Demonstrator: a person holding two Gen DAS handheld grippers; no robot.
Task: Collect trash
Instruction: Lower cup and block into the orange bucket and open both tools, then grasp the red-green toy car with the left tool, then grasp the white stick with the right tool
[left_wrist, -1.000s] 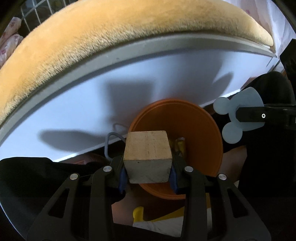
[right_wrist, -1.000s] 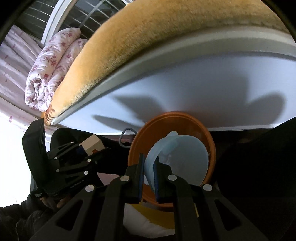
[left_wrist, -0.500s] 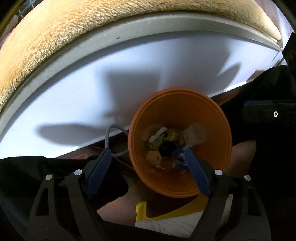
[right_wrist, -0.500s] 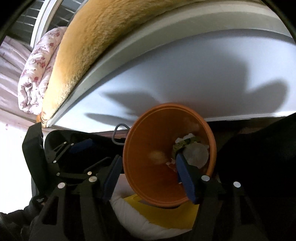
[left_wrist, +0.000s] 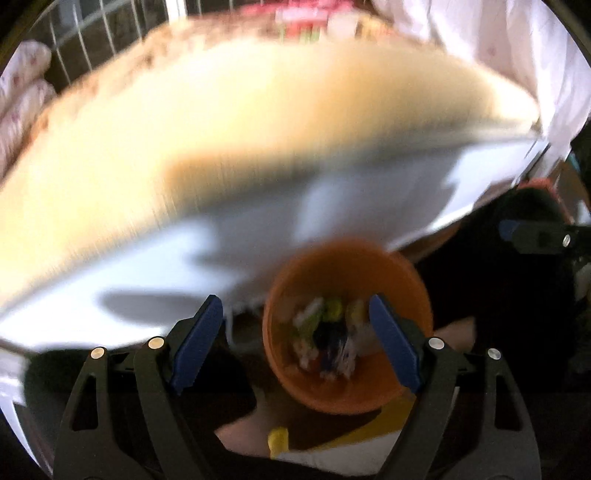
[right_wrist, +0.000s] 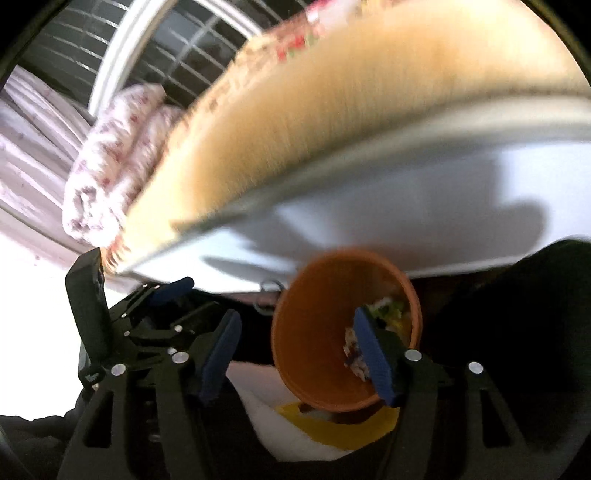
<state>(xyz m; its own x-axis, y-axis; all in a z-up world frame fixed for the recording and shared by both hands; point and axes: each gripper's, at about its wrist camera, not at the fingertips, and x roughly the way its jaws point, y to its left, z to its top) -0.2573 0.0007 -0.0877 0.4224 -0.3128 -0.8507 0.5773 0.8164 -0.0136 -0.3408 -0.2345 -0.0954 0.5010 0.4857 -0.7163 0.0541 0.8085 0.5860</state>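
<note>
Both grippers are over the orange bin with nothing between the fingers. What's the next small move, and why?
Probably lift both clear of the orange bin and swing toward the next piece of trash. The left gripper and right gripper are opening, with nothing between their fingers. Mixed scraps lie at the bin's bottom, so nothing seems left to do here.

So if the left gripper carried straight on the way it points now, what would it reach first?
Most likely the orange bin: the left gripper is empty, jaws opening, with the bin's near rim and trash between its fingers. Blur leaves depth uncertain.
</note>
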